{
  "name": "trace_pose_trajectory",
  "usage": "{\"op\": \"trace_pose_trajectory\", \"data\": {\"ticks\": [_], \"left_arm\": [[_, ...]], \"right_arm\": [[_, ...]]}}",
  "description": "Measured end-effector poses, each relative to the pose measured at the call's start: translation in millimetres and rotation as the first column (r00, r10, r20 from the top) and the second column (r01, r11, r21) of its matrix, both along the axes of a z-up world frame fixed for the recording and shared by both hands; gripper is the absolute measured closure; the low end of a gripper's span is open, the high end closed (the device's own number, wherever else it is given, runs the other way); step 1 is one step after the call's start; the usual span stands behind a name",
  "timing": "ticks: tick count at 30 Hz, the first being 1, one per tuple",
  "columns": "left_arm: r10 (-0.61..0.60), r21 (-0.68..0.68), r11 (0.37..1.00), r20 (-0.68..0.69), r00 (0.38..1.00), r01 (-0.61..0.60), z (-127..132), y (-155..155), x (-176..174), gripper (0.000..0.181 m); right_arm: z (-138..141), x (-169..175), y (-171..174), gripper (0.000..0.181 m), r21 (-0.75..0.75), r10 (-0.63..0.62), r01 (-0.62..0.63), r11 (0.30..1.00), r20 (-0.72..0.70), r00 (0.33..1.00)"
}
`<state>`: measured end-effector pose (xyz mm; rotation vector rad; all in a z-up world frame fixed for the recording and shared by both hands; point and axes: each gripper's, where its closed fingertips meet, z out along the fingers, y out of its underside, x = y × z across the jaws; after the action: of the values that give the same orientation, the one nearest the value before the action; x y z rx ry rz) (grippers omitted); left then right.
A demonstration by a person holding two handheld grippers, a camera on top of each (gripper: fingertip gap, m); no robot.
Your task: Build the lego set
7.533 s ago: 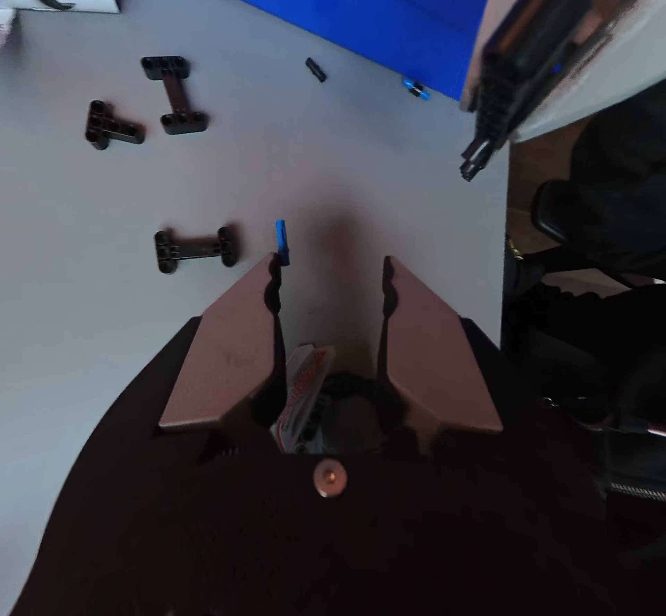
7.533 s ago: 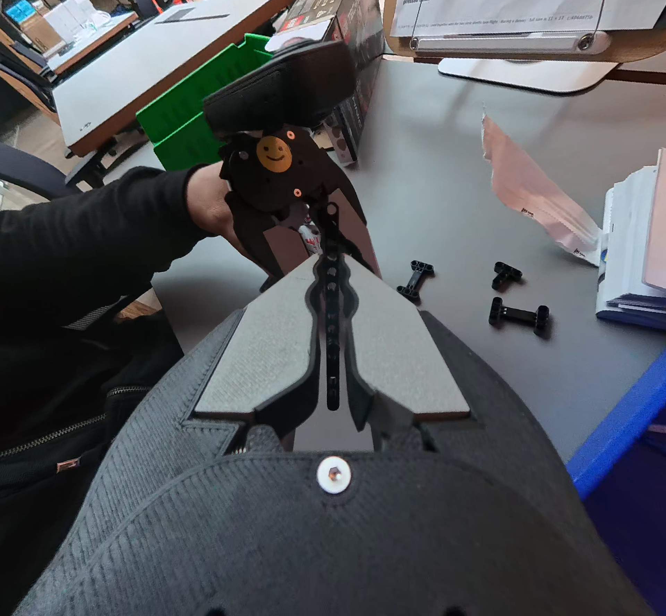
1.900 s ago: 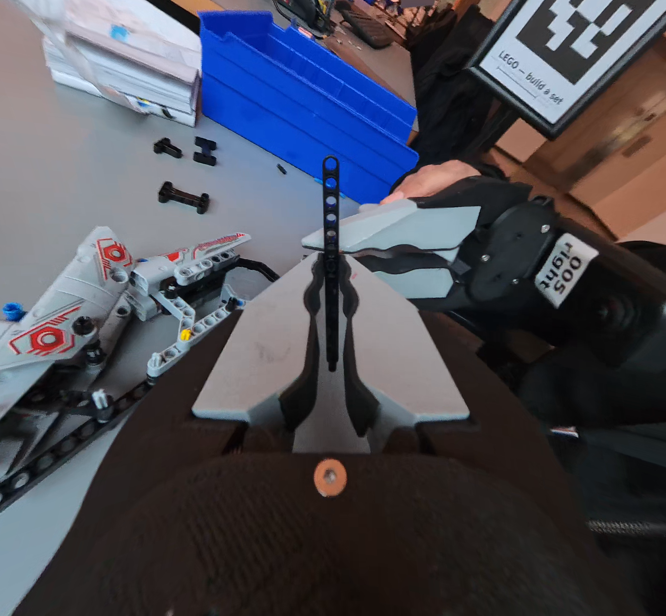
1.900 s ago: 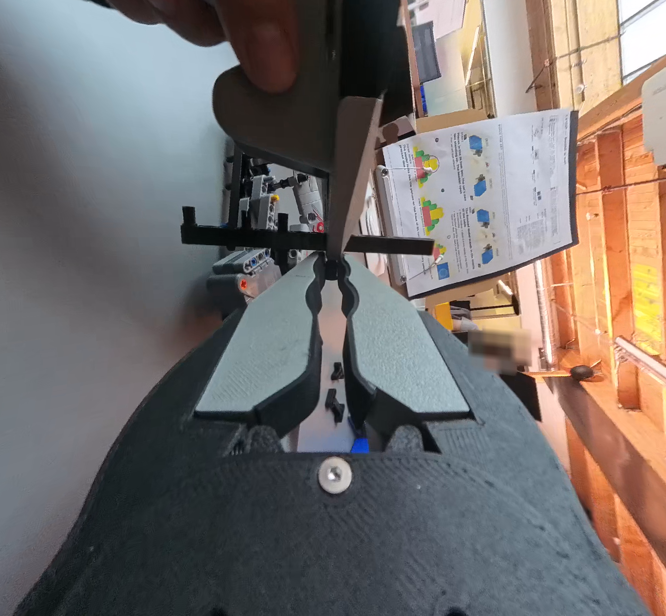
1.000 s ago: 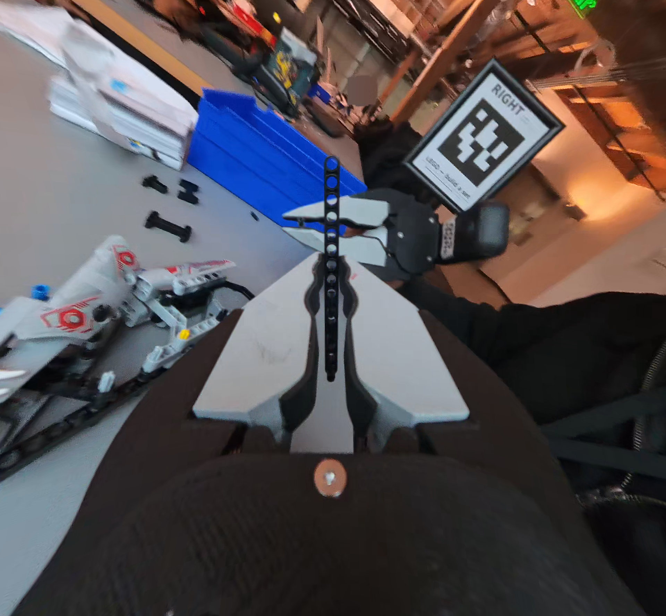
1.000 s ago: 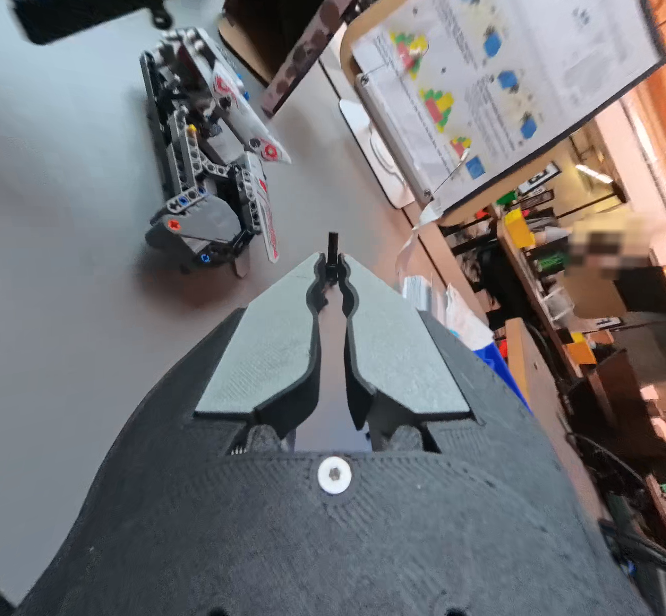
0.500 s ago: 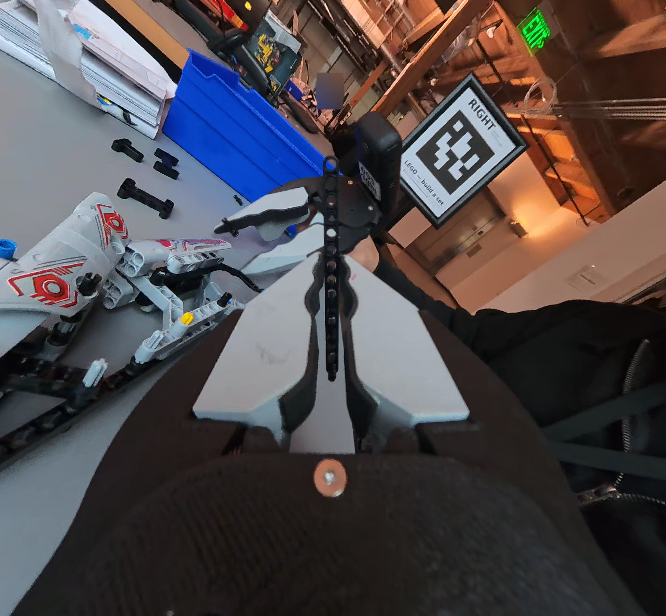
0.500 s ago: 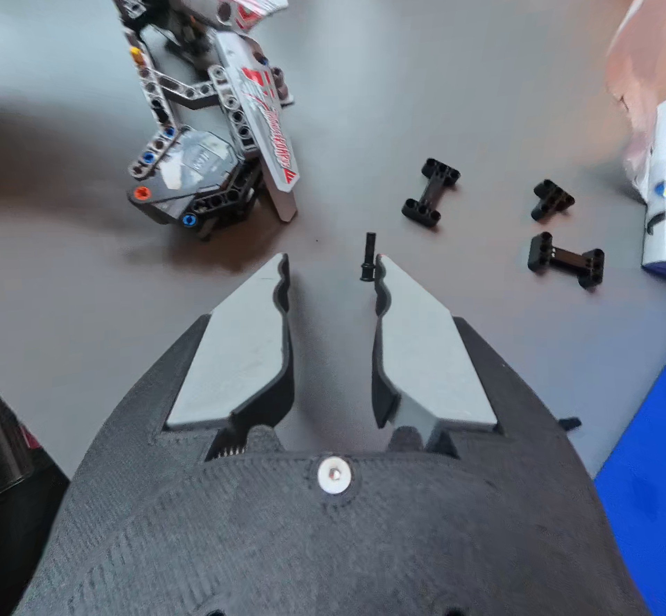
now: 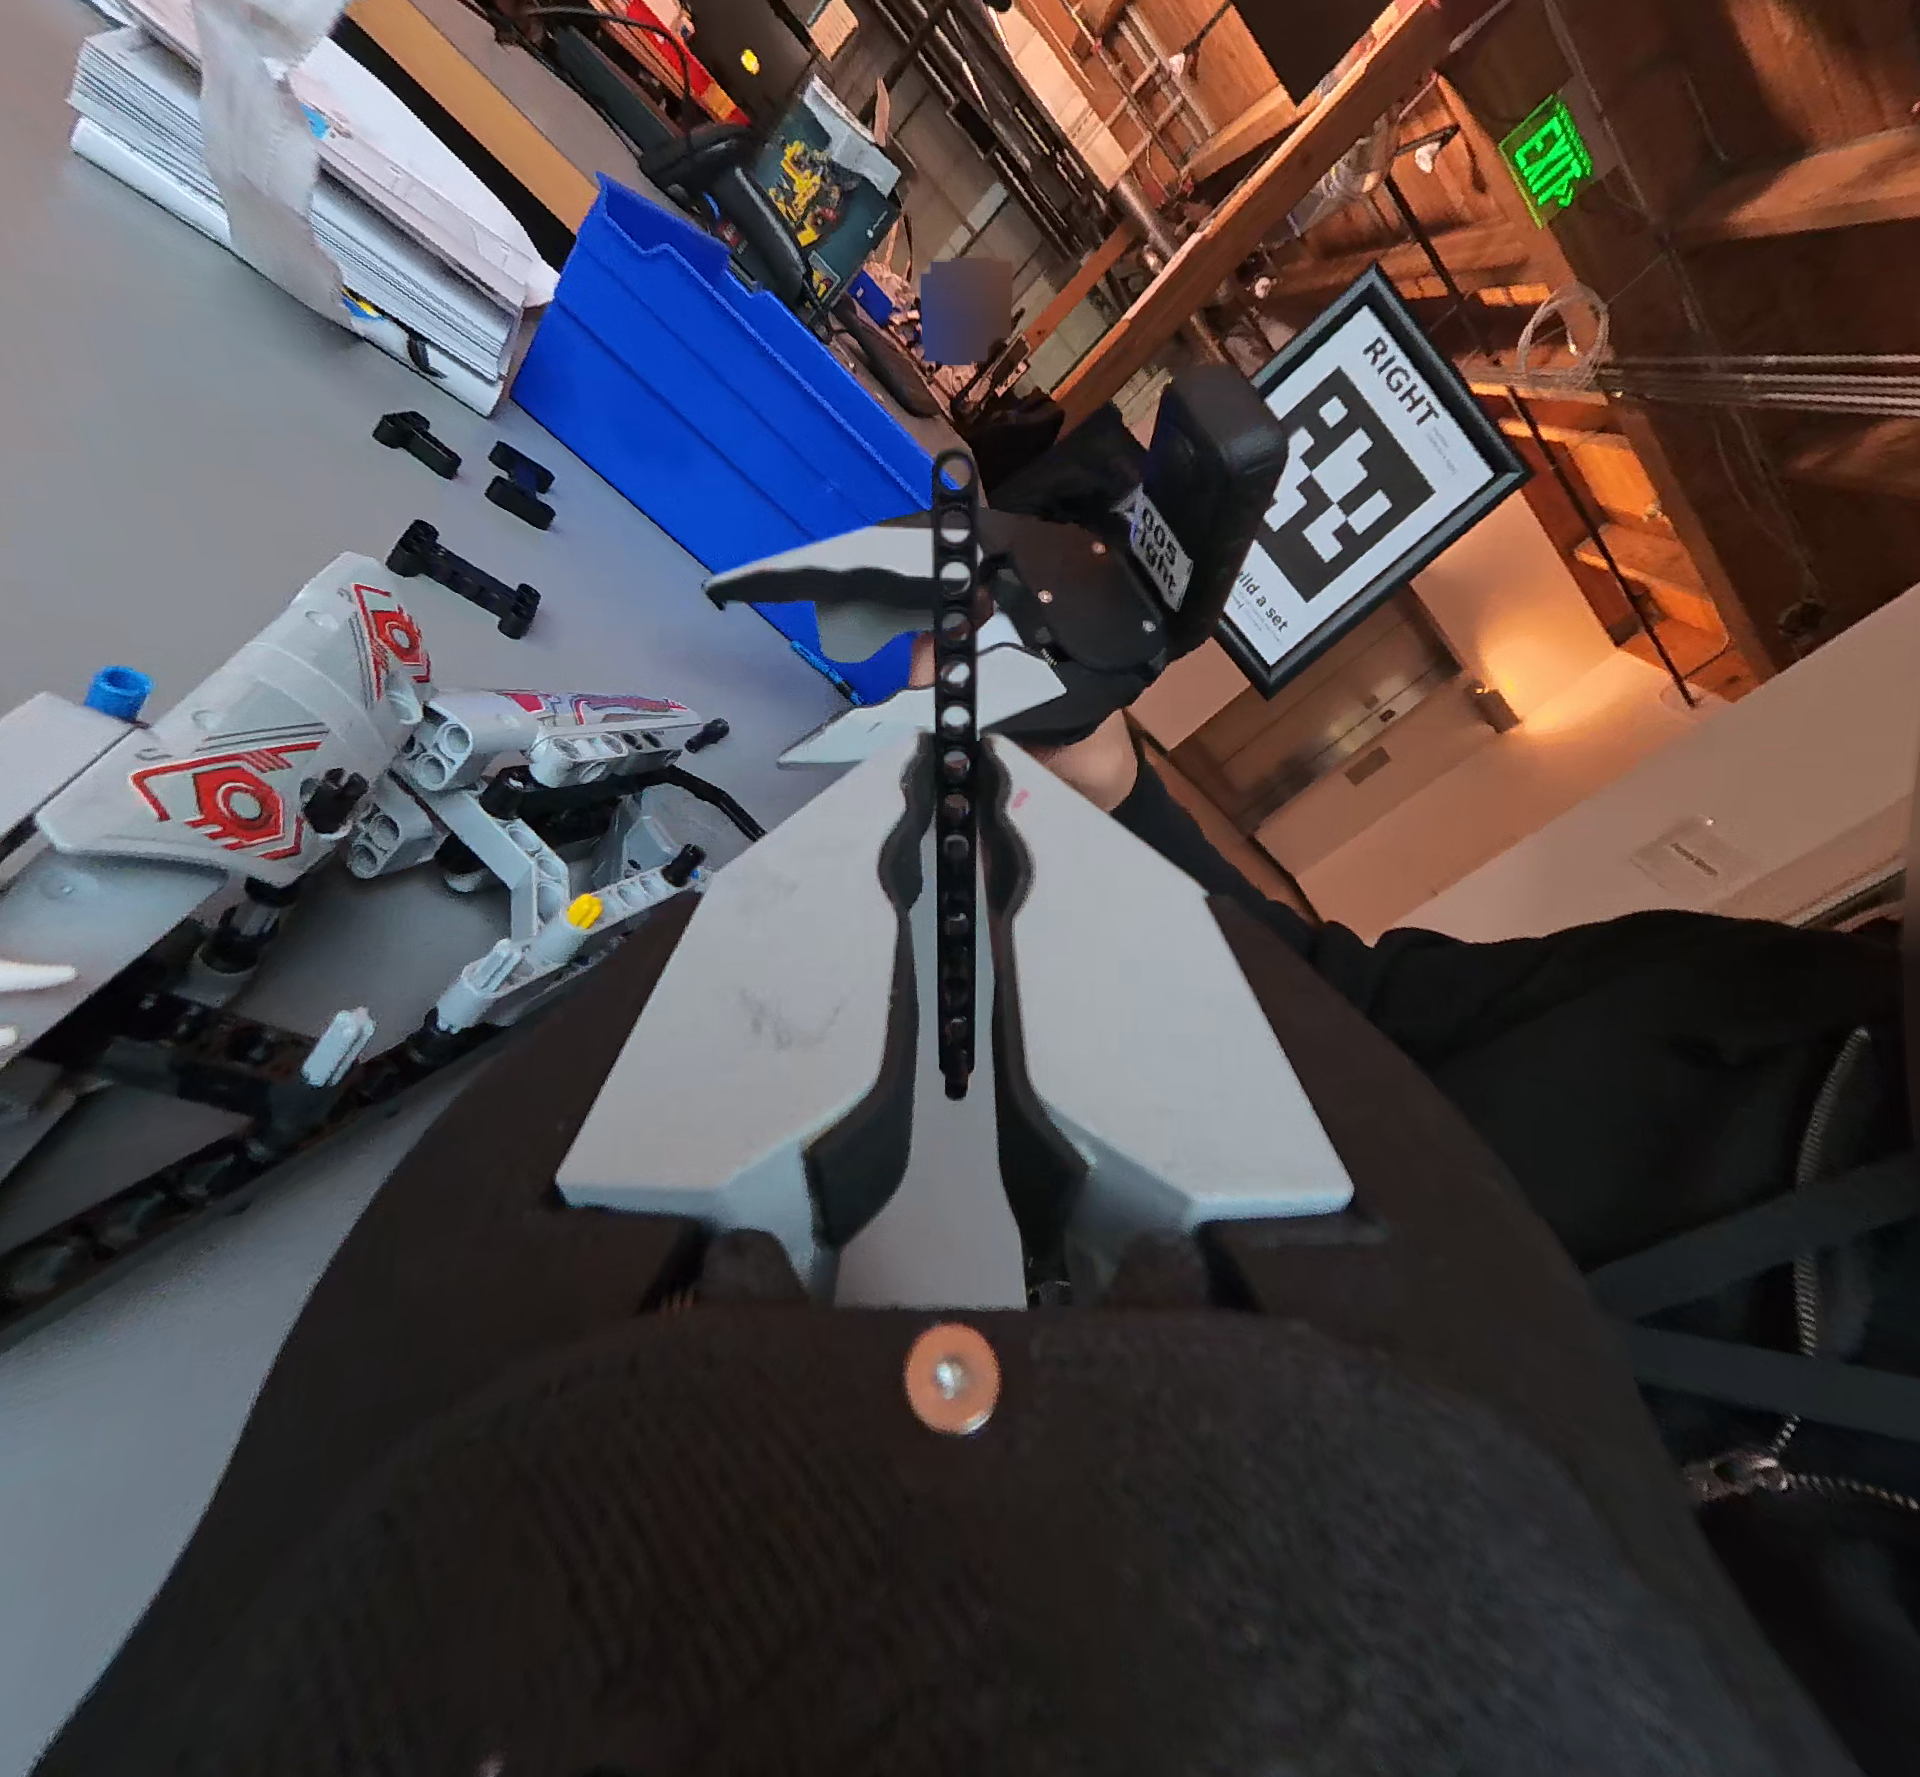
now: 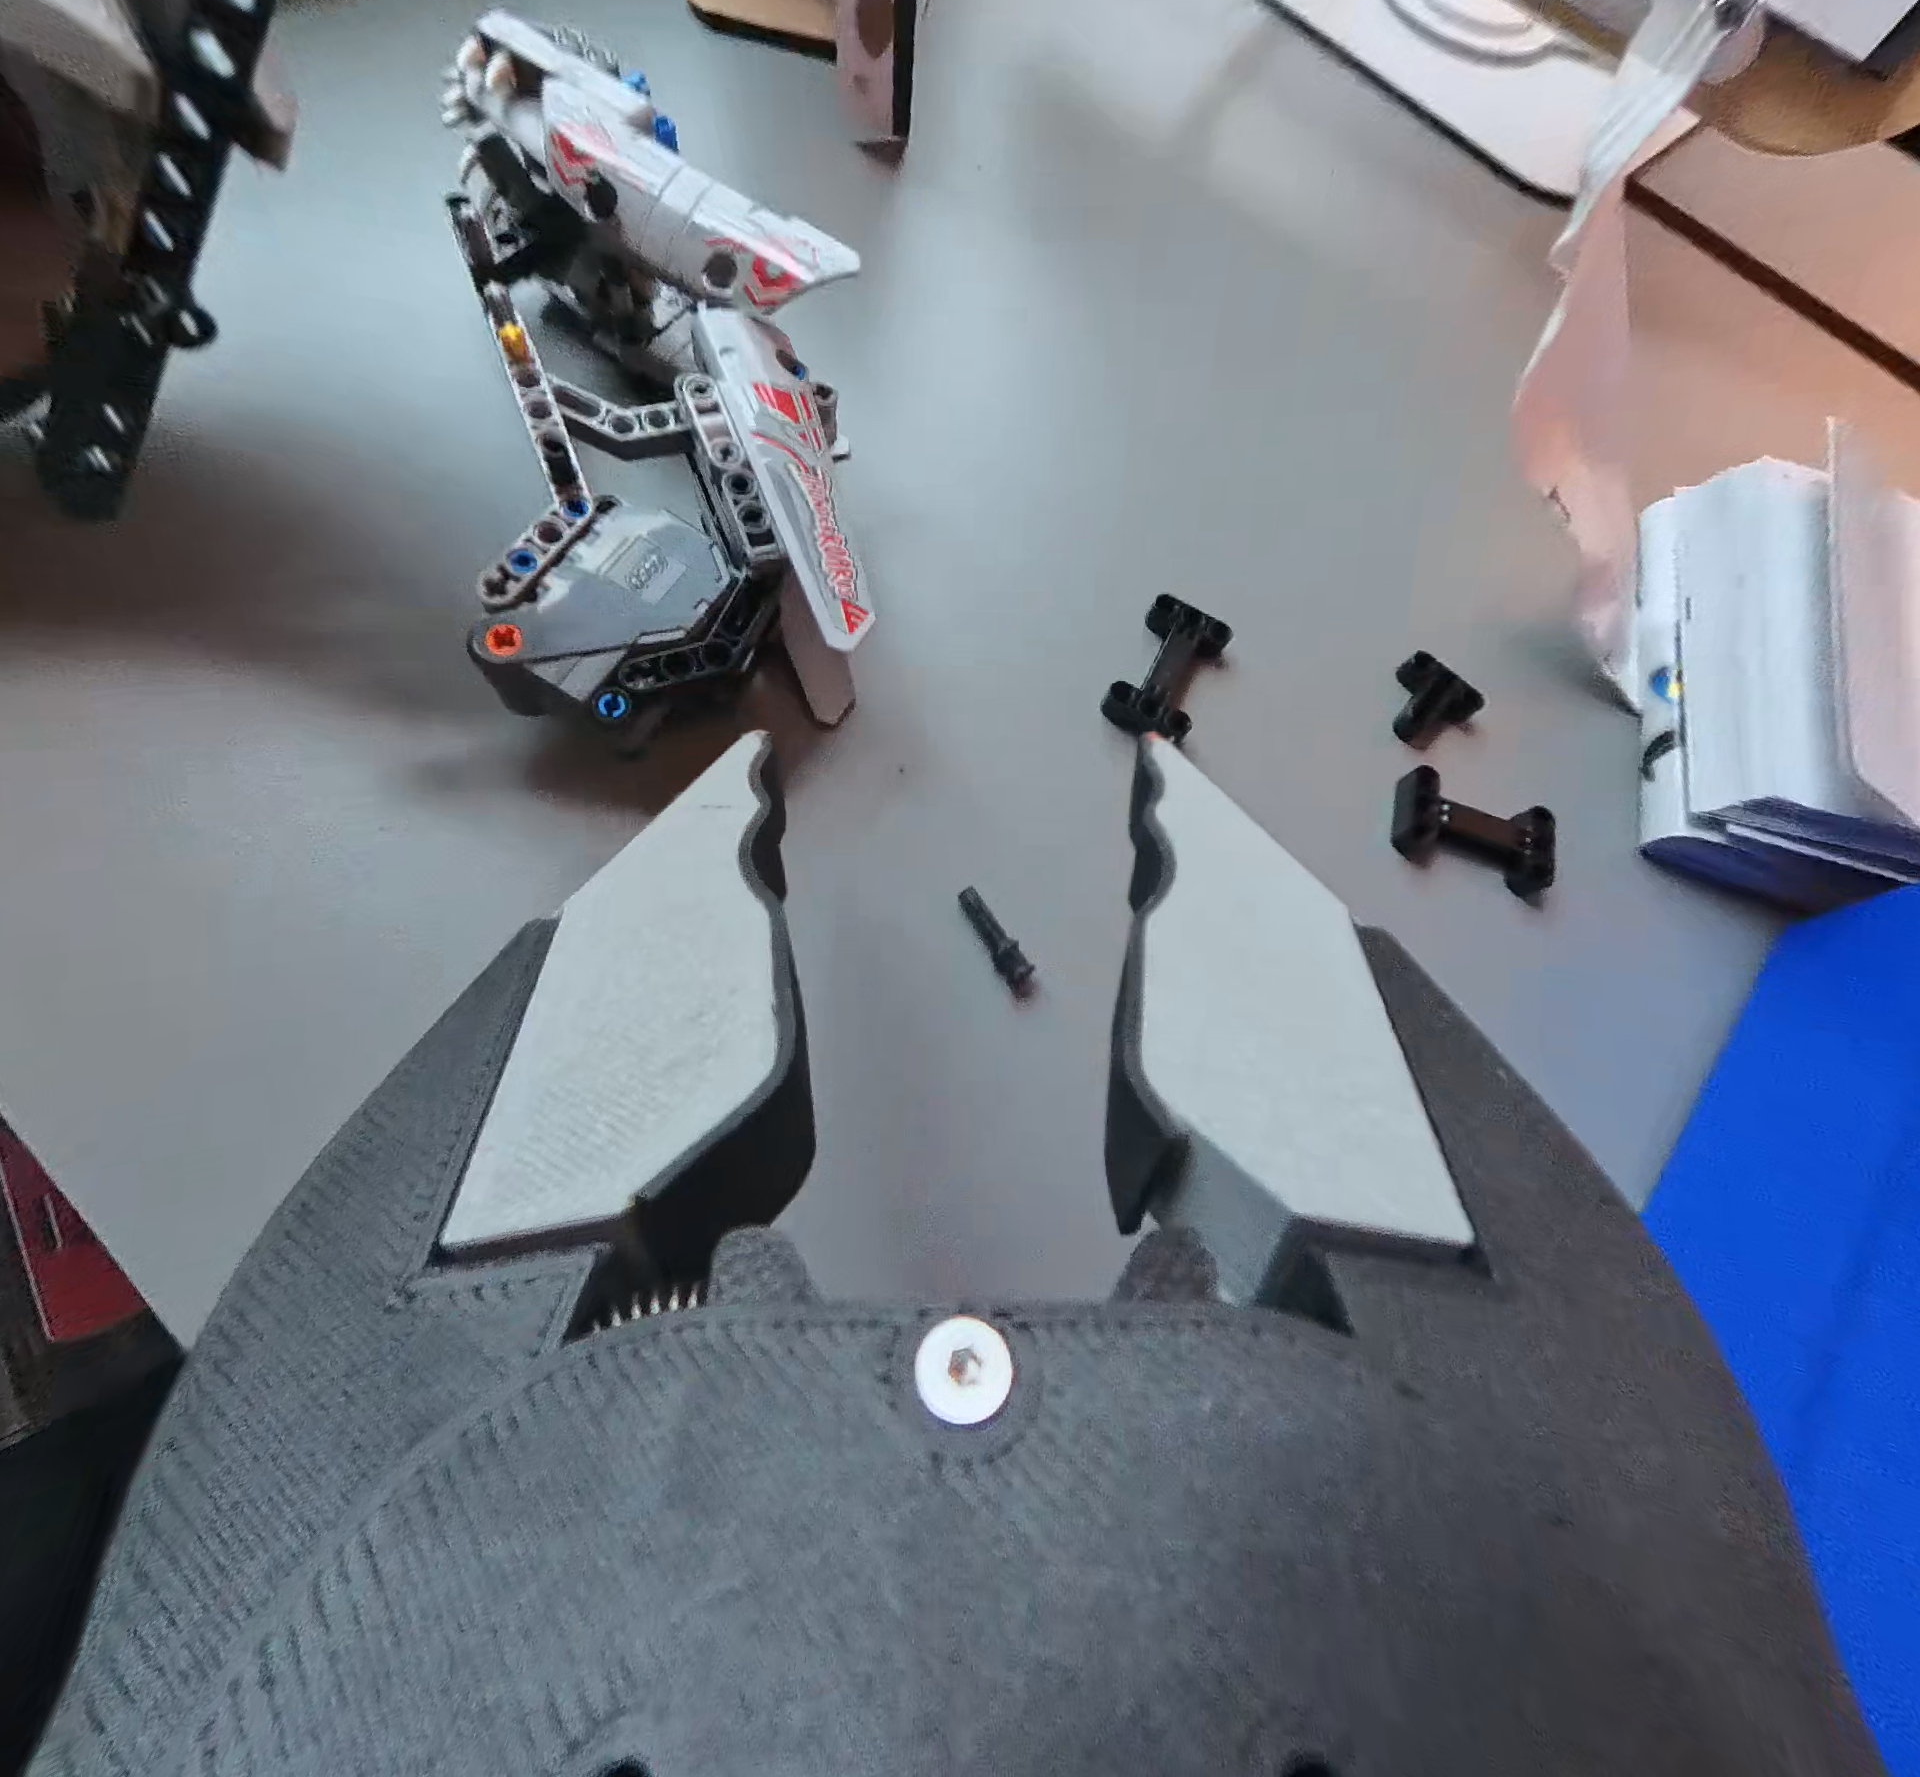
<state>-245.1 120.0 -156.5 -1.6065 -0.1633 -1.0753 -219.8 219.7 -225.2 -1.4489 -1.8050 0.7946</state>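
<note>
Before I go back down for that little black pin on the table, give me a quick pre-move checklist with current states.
1. Right gripper open: ok, jaws wide apart and empty.
2. Black pin located: ok, lying loose on the grey table, between the open fingers in the right wrist view.
3. Pin clear of clutter: ok, apart from the black H-shaped connector and the grey and red model.
4. Left gripper grip: ok, shut on the long black beam.
5. Beam pointing along the fingers: ok.
6. Right gripper's height above the pin: cannot tell.
</note>
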Motion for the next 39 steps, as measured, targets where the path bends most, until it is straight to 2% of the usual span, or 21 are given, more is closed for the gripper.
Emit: {"op": "trace_pose_trajectory", "data": {"ticks": [4,7,9,10,11,16,18,21,24,26,29,31,33,36,38,39], "left_arm": [[0.018,-0.010,1.000,0.024,1.000,-0.017,0.0,0.8,-2.8,0.175],[0.025,-0.011,1.000,0.019,0.999,-0.025,0.9,-0.9,-5.7,0.175],[0.028,-0.017,0.999,0.017,0.999,-0.027,-0.2,-1.0,-7.0,0.175],[0.024,-0.019,1.000,0.019,1.000,-0.024,-0.7,-1.0,-6.6,0.175],[0.020,-0.019,1.000,0.022,1.000,-0.020,-0.9,-0.9,-5.9,0.175],[0.019,-0.024,1.000,0.012,1.000,-0.019,-2.0,1.6,-1.2,0.175],[0.031,-0.021,0.999,0.002,1.000,-0.031,-0.9,2.7,-0.1,0.175],[-0.012,-0.017,1.000,-0.002,1.000,0.012,1.8,4.3,12.8,0.175],[-0.037,-0.032,0.999,-0.019,0.999,0.037,0.3,9.2,25.0,0.175],[-0.042,-0.043,0.998,-0.040,0.998,0.040,-0.2,11.6,29.5,0.176],[-0.054,-0.039,0.998,-0.083,0.995,0.051,1.9,11.5,34.4,0.175],[-0.034,0.052,0.998,-0.073,0.997,0.038,15.4,7.8,32.6,0.175],[0.026,0.204,0.979,0.000,1.000,-0.025,37.6,0.7,22.4,0.175],[0.071,0.341,0.938,-0.008,0.997,-0.064,50.5,-7.4,23.6,0.175],[0.063,0.379,0.924,-0.011,0.998,-0.054,55.8,-9.4,29.3,0.176],[0.062,0.379,0.924,-0.004,0.998,-0.056,57.1,-9.1,29.8,0.176]], "right_arm": [[-10.0,20.7,0.7,0.129,0.048,0.001,-0.002,0.999,0.034,0.999],[-12.0,50.1,-7.1,0.151,0.107,0.001,-0.006,0.994,0.045,0.999],[-18.2,72.0,-1.8,0.162,0.185,-0.040,0.022,0.983,0.096,0.995],[-22.9,81.7,2.8,0.176,0.216,-0.068,0.040,0.976,0.125,0.990],[-27.9,88.6,7.0,0.181,0.233,-0.095,0.059,0.971,0.145,0.985],[-36.1,82.0,5.4,0.178,0.221,-0.096,0.063,0.973,0.143,0.985],[-28.3,67.2,-13.4,0.171,0.143,-0.028,0.011,0.990,0.114,0.993],[2.8,39.1,-59.8,0.161,-0.006,0.138,-0.138,0.990,-0.017,0.990],[26.3,19.4,-90.2,0.158,0.003,0.260,-0.260,0.966,-0.054,0.964],[31.1,12.8,-104.0,0.157,0.054,0.317,-0.315,0.948,-0.033,0.948],[27.3,8.2,-107.3,0.162,0.110,0.331,-0.330,0.938,0.007,0.944],[28.1,8.2,-106.3,0.166,0.035,0.320,-0.320,0.947,-0.013,0.947],[42.9,7.3,-109.4,0.168,-0.168,0.290,-0.308,0.936,-0.122,0.949],[87.7,6.6,-119.3,0.168,-0.488,0.225,-0.398,0.777,-0.375,0.899],[104.2,4.0,-117.1,0.169,-0.588,0.168,-0.432,0.684,-0.449,0.878],[105.2,3.2,-118.2,0.176,-0.605,0.174,-0.443,0.662,-0.450,0.876]]}}
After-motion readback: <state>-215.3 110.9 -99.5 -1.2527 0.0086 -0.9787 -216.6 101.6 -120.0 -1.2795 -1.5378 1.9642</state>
